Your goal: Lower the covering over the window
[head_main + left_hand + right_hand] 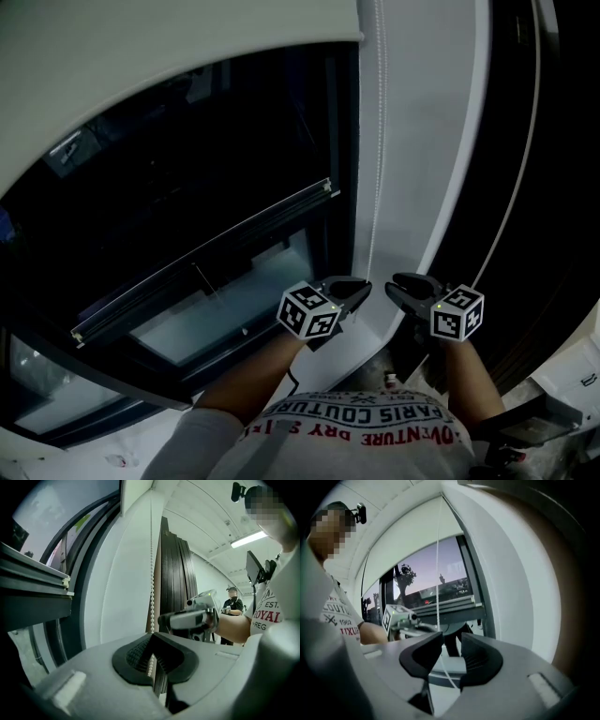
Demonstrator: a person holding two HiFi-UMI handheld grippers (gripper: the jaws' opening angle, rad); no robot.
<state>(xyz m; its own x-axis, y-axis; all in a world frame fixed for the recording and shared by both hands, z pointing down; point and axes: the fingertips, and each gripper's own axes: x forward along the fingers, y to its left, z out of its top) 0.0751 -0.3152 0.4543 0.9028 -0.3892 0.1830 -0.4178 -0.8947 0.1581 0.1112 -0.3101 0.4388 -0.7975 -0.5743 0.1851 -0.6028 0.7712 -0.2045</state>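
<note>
The white wall strip (422, 141) behind the bead chain (378, 141) is hemmed between window frame (342, 169) and dark panels (511, 112).

To your right, a stack of dark panels (176, 573) stands upright just beside the white wall (422, 141). Past the panels, far down the room, a person (233, 604) in dark clothes stands under a lit ceiling lamp (248, 538). Outside, you have trees (404, 576) showing dark against a dusky sky (440, 562). Near you, your shirt (370, 433) is white with red and black print.
</note>
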